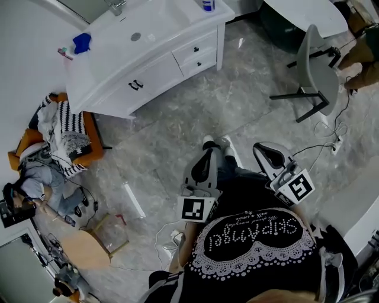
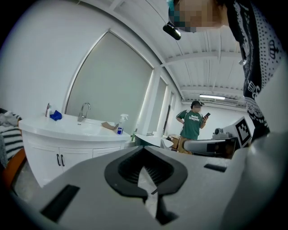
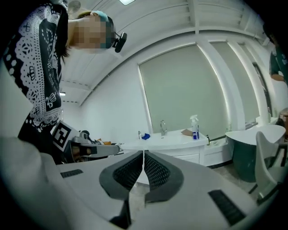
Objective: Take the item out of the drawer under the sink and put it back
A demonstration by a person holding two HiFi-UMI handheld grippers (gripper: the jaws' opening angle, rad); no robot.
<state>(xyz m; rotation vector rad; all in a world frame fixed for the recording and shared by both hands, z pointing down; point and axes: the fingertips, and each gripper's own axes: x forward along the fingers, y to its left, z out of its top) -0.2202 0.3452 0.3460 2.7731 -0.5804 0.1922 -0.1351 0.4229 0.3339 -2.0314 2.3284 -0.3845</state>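
The white vanity [image 1: 155, 68] with its sink [image 1: 135, 35] stands across the floor at the upper left, well away from both grippers. Its two small drawers [image 1: 197, 51] at the right end are closed, and no item out of them shows. I hold both grippers level in front of my chest, pointing toward the vanity. The left gripper [image 1: 206, 153] has its pads together with nothing in them [image 2: 144, 148]. The right gripper [image 1: 259, 147] is also shut and empty [image 3: 143, 154]. Both gripper views show the vanity [image 2: 67, 152] [image 3: 180, 148] far off.
A grey chair [image 1: 314, 65] stands at the right. An orange seat piled with clothes [image 1: 65, 136] is at the left. A spray bottle [image 1: 207, 5] and a blue cloth [image 1: 82, 42] sit on the counter. Cables trail over the marble floor [image 1: 177, 130]. A person in a green shirt [image 2: 191, 126] stands beyond.
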